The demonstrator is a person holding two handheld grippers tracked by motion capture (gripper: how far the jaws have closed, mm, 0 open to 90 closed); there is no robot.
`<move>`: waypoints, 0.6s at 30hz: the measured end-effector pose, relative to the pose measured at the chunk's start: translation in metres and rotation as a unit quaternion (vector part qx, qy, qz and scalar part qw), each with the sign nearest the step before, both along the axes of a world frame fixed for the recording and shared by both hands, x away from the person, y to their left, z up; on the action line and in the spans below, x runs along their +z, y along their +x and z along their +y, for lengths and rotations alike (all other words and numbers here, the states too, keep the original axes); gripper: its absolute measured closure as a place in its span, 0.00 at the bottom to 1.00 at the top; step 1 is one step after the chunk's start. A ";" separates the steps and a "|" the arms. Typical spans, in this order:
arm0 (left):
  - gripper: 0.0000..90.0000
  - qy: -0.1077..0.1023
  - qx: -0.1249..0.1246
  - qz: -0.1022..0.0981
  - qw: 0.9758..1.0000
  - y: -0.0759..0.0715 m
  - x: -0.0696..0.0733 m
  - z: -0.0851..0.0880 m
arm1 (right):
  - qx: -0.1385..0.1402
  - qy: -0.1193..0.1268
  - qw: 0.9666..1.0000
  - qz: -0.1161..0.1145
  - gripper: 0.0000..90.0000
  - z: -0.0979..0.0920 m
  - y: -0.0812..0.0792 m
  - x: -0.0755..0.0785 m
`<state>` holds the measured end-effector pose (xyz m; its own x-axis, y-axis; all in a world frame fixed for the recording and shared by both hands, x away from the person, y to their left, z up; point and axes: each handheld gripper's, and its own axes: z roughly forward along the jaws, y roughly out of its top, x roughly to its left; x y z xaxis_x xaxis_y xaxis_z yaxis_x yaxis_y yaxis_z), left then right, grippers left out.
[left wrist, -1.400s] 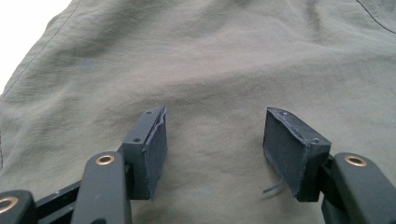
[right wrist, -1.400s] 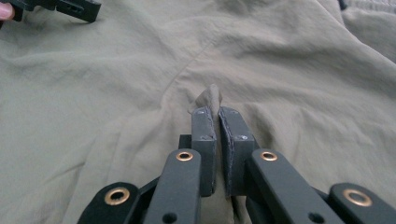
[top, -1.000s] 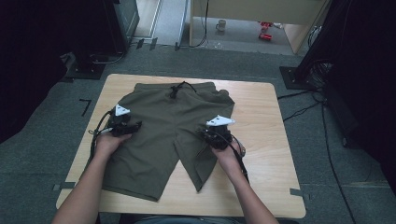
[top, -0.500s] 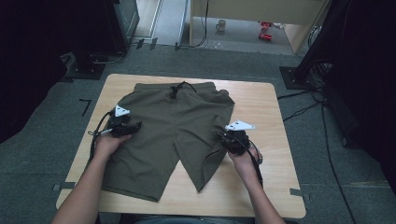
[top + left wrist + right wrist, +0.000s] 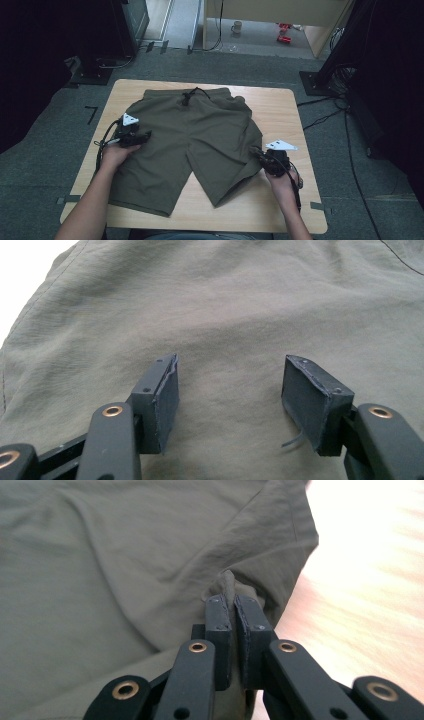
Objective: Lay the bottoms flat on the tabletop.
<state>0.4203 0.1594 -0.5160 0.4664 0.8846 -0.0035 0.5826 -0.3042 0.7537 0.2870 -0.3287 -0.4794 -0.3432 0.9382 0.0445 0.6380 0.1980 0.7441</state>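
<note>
From the high view, one pair of olive shorts (image 5: pixel 195 142) is lying spread flat across the middle of the wooden bench (image 5: pixel 280 112), waistband toward the far edge, two legs pointing at the near edge. The person's left hand (image 5: pixel 116 155) is resting on the shorts' left leg, holding the left gripper (image 5: pixel 134 136) over the cloth. The right hand (image 5: pixel 282 179) is sitting near the bench's right edge, with the right gripper (image 5: pixel 267 159) at the outer hem of the right leg.

In the left gripper view, the fingers (image 5: pixel 165 400) are standing wide apart over wrinkled fabric, gripping nothing.

In the right gripper view, the fingers (image 5: pixel 220 630) are pressing together, pinching a raised fold of the shorts' edge beside bare wood. No writing is readable anywhere.
</note>
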 end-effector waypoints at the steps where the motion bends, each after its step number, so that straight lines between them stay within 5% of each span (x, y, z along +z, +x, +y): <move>1: 0.45 0.000 0.000 0.000 1.000 0.000 0.000 0.000 | -0.006 -0.002 1.000 0.001 0.95 -0.004 -0.002 -0.002; 11: 0.45 0.000 0.000 -0.001 1.000 -0.001 0.000 0.001 | -0.030 0.004 0.999 0.029 0.95 -0.029 -0.029 -0.019; 18: 0.45 0.000 -0.001 -0.001 1.000 -0.003 0.000 0.001 | -0.020 0.009 0.999 0.047 0.94 -0.030 -0.050 -0.025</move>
<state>0.4176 0.1602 -0.5161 0.4681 0.8837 -0.0022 0.5812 -0.3060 0.7541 0.2370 -0.3592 -0.5040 -0.2994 0.9498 0.0908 0.7117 0.1590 0.6842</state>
